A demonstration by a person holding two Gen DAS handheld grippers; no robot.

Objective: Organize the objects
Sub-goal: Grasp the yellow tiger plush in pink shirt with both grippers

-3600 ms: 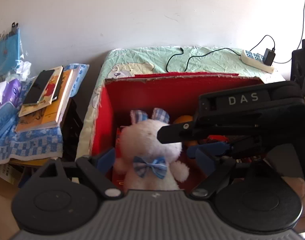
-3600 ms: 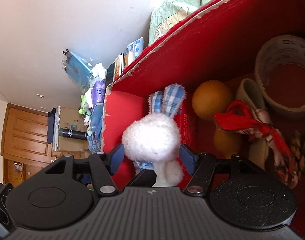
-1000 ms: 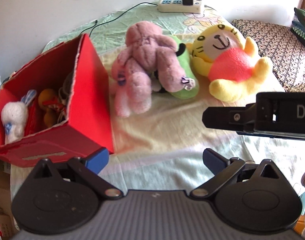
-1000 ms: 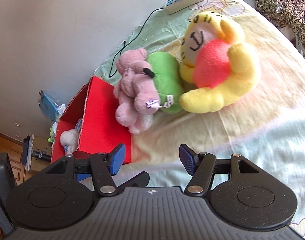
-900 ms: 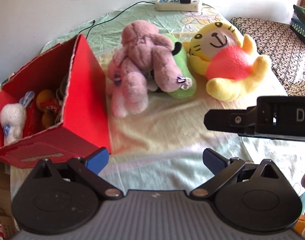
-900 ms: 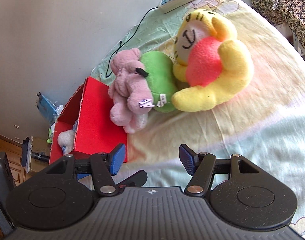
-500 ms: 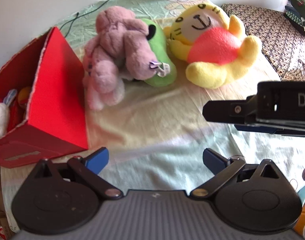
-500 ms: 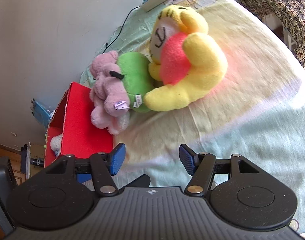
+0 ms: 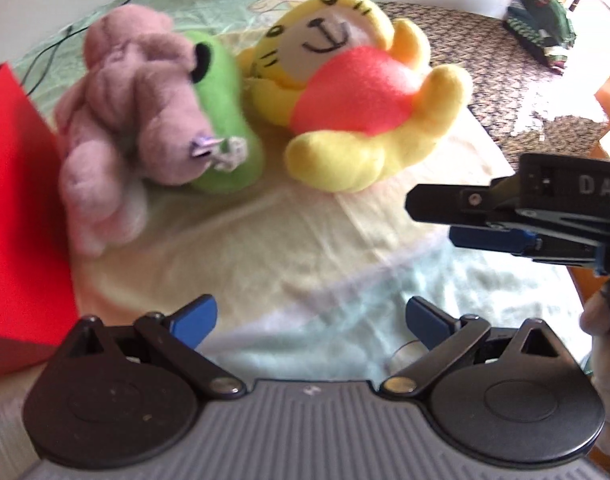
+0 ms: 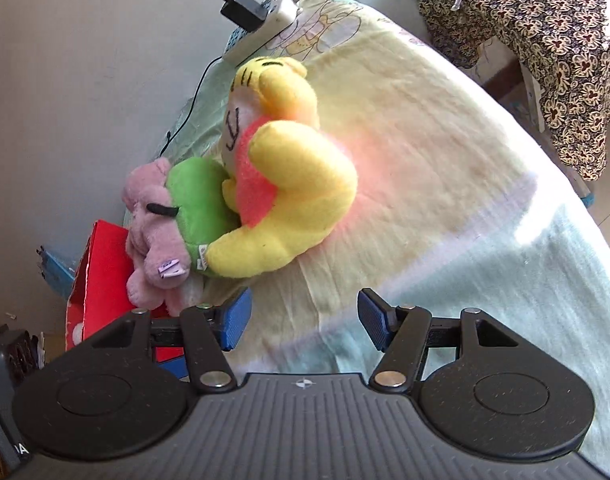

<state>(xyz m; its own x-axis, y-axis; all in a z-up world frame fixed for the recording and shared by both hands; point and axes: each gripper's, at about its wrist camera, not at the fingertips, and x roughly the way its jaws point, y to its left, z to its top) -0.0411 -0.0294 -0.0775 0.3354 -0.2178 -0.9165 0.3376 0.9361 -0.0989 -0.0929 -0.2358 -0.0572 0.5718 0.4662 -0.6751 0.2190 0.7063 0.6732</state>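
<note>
Red box [image 9: 21, 208] is cut off at the left frame edge, contents not visible in the left wrist view; the view is slightly blurred. Pink plush [image 9: 133, 120] lies just beside the box, draped over the green plush [image 9: 221, 120], hiding most of it. Yellow tiger plush [image 9: 357, 92] touches the green one on its right. Left gripper [image 9: 311, 316] has fingers spread wide, holding nothing, above bare blanket [image 9: 297, 248]. Right gripper [image 10: 305, 316] likewise spread and empty, near the tiger's leg, not touching. Bare blanket right of the toys up to the bed edge; power strip [image 10: 265, 24] at the far edge.
</note>
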